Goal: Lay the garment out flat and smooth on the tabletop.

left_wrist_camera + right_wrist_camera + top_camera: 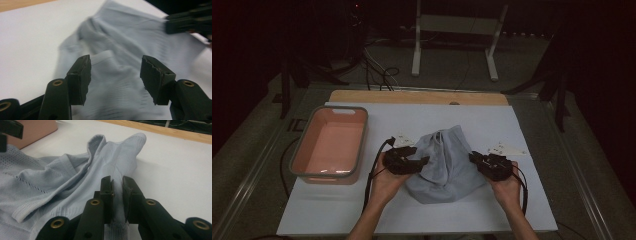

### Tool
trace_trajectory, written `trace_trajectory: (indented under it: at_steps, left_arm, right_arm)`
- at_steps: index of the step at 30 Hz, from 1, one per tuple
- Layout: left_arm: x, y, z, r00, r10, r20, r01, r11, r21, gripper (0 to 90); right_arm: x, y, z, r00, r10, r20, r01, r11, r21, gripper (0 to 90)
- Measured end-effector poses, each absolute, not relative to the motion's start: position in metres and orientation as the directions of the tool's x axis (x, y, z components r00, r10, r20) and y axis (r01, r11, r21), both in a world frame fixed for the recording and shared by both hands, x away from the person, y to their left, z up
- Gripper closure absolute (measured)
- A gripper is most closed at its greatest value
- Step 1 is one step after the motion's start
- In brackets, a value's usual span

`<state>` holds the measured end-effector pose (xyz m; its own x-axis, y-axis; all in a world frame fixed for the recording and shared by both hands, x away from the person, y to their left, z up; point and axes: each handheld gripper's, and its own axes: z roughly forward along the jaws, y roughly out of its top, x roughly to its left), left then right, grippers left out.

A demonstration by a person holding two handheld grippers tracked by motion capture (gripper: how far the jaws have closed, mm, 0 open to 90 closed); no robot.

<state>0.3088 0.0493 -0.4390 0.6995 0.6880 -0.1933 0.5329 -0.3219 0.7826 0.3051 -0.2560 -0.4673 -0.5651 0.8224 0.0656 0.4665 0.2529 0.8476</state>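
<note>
A light blue-grey knitted garment (444, 162) lies crumpled on the white table top (522, 200). My left gripper (424, 161) stands at its left edge; in the left gripper view (115, 75) the jaws are wide open over the cloth (120, 50) with nothing pinched. My right gripper (473, 157) sits at the garment's right edge. In the right gripper view (117, 186) the jaws are shut on a fold of the cloth (75, 177), which runs between them.
A pink tub with a grey rim (297, 160) stands at the left of the table. Two white paper tags (507, 149) lie near the garment. A wooden strip (417, 96) edges the far side, with a white stand (457, 25) beyond.
</note>
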Motion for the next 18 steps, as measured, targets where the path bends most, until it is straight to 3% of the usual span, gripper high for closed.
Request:
trace_trajectory:
  at_steps: [12,15,16,18]
  left_arm:
    - [0.295,0.022,-0.445,0.818,0.548,-0.175,0.474,-0.468,0.746,45.4]
    - [0.293,0.017,-0.451,0.831,0.54,-0.132,0.456,-0.526,0.718,38.0]
    - [0.294,0.017,-0.454,0.827,0.549,-0.124,0.462,-0.537,0.706,28.8]
    - [0.296,0.016,-0.458,0.82,0.561,-0.11,0.472,-0.555,0.685,22.6]
  right_arm:
    - [0.306,-0.257,-0.469,-0.558,0.827,0.073,0.476,0.246,0.844,79.5]
    - [0.306,-0.257,-0.469,-0.558,0.826,0.073,0.476,0.247,0.844,79.4]
    - [0.306,-0.258,-0.469,-0.558,0.827,0.072,0.475,0.247,0.845,79.4]
    - [0.306,-0.258,-0.469,-0.558,0.826,0.074,0.476,0.245,0.845,79.4]
